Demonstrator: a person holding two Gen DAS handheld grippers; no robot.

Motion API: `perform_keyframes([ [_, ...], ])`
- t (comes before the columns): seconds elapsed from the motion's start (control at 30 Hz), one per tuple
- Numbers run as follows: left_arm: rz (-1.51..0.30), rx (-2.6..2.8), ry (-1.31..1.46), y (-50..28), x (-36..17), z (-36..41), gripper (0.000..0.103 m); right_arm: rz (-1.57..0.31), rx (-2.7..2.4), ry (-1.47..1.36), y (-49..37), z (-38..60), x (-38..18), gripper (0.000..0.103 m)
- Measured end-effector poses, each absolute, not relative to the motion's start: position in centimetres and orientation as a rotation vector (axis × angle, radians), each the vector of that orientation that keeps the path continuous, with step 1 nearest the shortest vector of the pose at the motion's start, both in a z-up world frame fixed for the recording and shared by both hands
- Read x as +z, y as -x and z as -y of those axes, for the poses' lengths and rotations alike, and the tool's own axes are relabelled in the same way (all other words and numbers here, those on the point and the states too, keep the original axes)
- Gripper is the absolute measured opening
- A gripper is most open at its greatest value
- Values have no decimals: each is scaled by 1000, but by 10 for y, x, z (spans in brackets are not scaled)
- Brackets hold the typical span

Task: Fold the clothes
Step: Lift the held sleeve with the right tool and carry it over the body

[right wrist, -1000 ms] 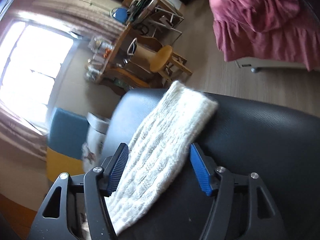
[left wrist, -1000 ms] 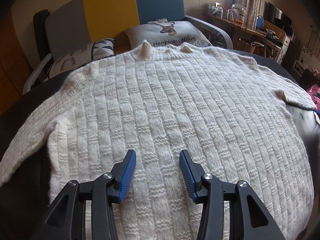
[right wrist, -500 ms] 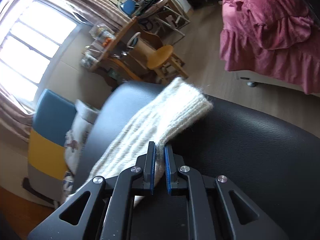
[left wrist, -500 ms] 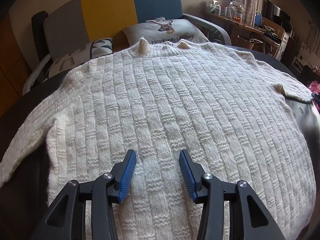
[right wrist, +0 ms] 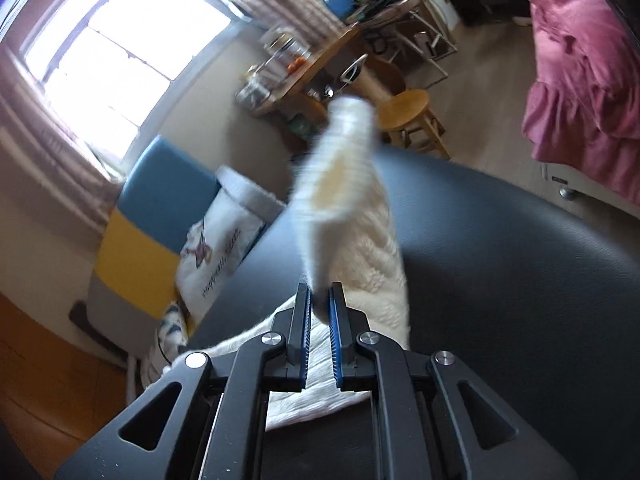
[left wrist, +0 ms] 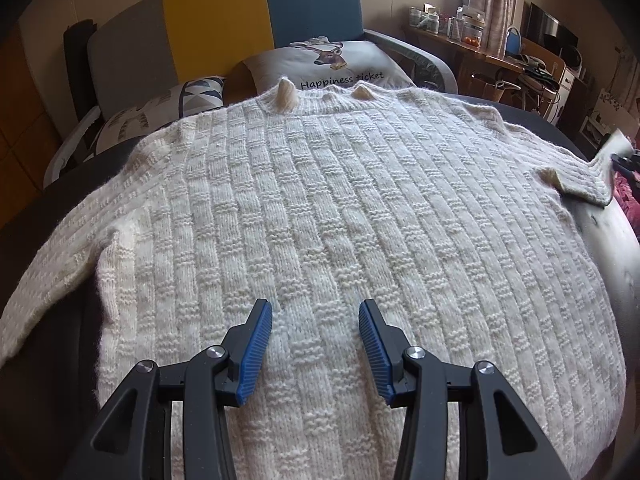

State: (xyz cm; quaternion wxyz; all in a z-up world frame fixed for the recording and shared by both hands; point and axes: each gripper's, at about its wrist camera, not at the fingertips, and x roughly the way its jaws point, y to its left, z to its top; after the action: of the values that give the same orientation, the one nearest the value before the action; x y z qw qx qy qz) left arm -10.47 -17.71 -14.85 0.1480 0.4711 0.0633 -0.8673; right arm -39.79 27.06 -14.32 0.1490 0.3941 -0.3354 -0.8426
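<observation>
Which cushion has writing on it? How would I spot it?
Find the sofa with grey, yellow and blue back panels, beyond the cream sweater. The grey cushion beneath the blue panel shows a deer's head above the words "Happiness ticket"; its neighbour has only triangles.

A dark leather-like desk (left wrist: 612, 240) carries a cream knitted sweater (left wrist: 320, 220), spread flat over most of its top, its collar toward the far edge

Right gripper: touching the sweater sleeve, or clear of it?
Touching. The right wrist view shows the right gripper shut on the sweater sleeve, blue pads pinching the knit between them.
</observation>
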Motion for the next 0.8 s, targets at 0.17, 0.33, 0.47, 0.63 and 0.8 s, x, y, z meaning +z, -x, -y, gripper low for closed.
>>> perform_keyframes([
  [0.17, -184, -2528, -1357, 97, -143, 179, 46, 908, -2376, -1156, 395, -235, -137, 9],
  [0.33, -217, -2525, -1345, 90, -141, 187, 46, 859, -2314, -1146, 388, -200, -125, 9],
  [0.47, -263, -2509, -1338, 82, -142, 194, 46, 853, -2278, -1170, 382, -181, -124, 9],
  [0.63, -295, -2502, -1322, 73, -140, 199, 46, 935, -2291, -1247, 378, -188, -135, 16],
  [0.8, -282, -2485, -1332, 74, -143, 200, 46, 1243, -2150, -1208, 382, -215, -159, 59],
])
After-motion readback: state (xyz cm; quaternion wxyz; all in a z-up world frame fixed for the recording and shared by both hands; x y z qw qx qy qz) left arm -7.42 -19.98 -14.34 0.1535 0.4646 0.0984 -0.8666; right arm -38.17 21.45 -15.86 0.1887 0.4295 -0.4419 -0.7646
